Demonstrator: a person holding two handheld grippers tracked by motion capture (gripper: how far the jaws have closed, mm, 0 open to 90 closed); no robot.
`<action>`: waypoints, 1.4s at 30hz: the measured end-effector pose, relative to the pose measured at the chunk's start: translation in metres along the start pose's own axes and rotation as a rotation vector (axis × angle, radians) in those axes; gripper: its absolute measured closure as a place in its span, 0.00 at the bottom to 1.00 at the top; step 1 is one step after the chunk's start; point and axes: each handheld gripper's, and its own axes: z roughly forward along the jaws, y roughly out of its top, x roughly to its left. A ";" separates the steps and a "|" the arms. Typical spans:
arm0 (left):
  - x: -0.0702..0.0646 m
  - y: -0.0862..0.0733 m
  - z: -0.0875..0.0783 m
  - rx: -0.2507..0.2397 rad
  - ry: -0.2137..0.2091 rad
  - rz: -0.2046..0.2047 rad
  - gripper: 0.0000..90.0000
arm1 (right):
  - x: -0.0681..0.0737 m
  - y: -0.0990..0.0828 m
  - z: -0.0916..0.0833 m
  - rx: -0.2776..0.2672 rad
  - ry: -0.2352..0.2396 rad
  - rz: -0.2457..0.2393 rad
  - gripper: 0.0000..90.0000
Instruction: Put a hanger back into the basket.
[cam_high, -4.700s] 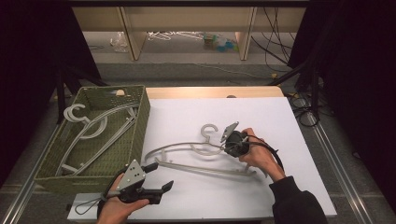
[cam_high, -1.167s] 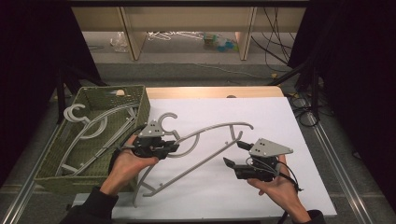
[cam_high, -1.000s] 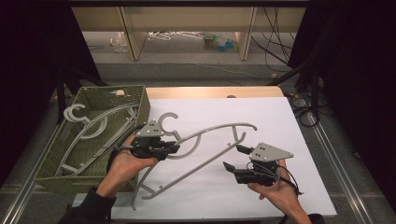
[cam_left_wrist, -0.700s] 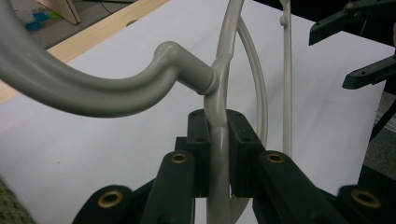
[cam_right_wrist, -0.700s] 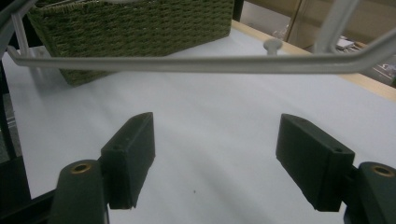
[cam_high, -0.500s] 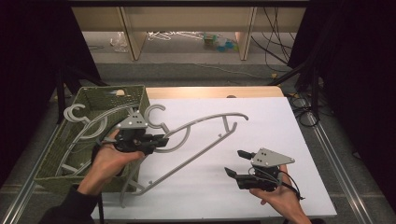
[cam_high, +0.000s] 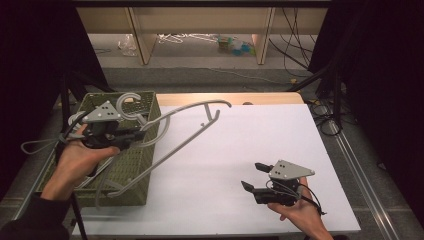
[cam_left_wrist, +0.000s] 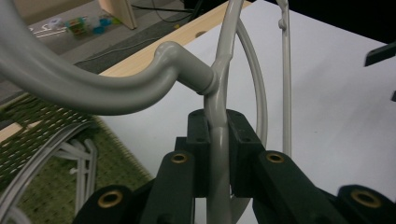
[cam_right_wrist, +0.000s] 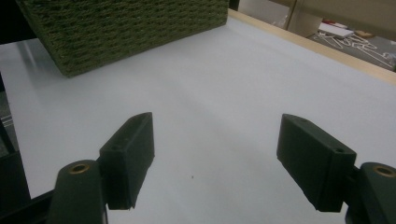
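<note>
Clamping the grey hanger (cam_high: 187, 131) near its hook, left gripper (cam_high: 131, 138) holds it over the green basket (cam_high: 131, 172). Right gripper (cam_high: 252, 177) jaws apart, empty, above the white table (cam_high: 250, 135).

2 hand-held grippers (cam_high: 131, 136) (cam_high: 254, 179) are at a table (cam_high: 260, 135) covered by 1 white sheet. 1 grey plastic hanger (cam_high: 172, 142) is held up in the air, and at least 1 more hanger (cam_left_wrist: 70, 154) lies inside 1 green woven basket (cam_high: 135, 165); the exact number inside cannot be told. 2 hands (cam_high: 75, 160) (cam_high: 302, 212) are in view.
</note>
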 end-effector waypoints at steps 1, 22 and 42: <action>0.004 -0.001 -0.002 -0.001 0.010 -0.006 0.90 | 0.000 0.000 0.000 0.001 0.001 0.000 0.32; 0.088 -0.007 -0.014 0.034 0.201 -0.053 0.90 | -0.002 -0.002 0.002 0.010 0.003 0.003 0.31; 0.134 -0.038 -0.006 0.105 0.313 -0.076 0.90 | -0.002 -0.003 0.004 0.022 0.009 0.014 0.28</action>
